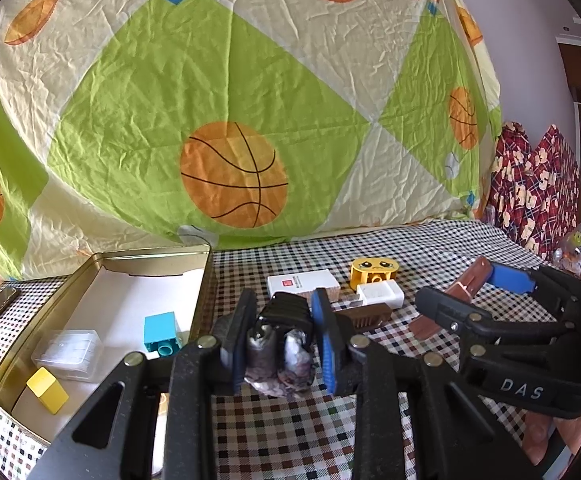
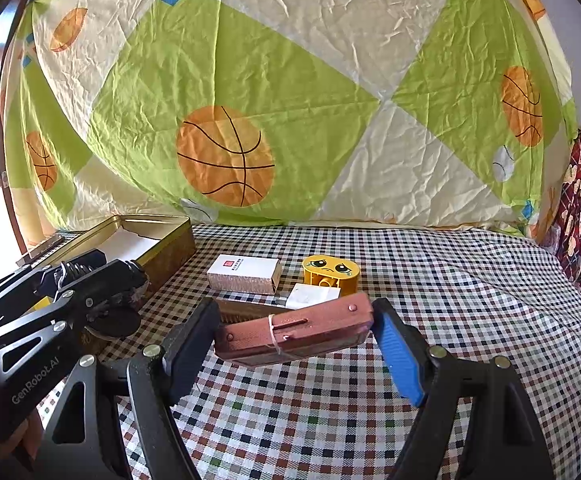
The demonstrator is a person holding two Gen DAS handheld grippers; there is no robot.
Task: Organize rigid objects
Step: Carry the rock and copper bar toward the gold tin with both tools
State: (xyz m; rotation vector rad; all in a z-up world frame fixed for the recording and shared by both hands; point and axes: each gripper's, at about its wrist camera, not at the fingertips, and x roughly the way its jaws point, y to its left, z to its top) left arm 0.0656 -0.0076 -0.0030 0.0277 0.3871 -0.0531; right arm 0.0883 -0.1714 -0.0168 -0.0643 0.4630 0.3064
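My left gripper [image 1: 282, 308] is shut on a black ribbed object [image 1: 286, 314] with grey mottled lumps at its near end, held just right of the gold tin [image 1: 210, 268]. Inside the tin lie a teal block [image 1: 161, 334], a yellow block [image 1: 46, 390] and a clear plastic box [image 1: 68, 354]. My right gripper [image 2: 294, 314] is shut on a reddish-brown flat case [image 2: 294, 334] with a rubber band around it, gripped end to end and raised over the checked tablecloth. In the left wrist view that case [image 1: 456, 298] sits tilted between the right gripper's fingers [image 1: 510, 278].
Behind the grippers lie a white carton [image 2: 244, 274], a yellow face block [image 2: 330, 274], a small white box [image 2: 310, 296] and a brown comb [image 1: 366, 316]. A basketball-print sheet hangs at the back. Red patterned cloth [image 1: 538, 184] bounds the right side.
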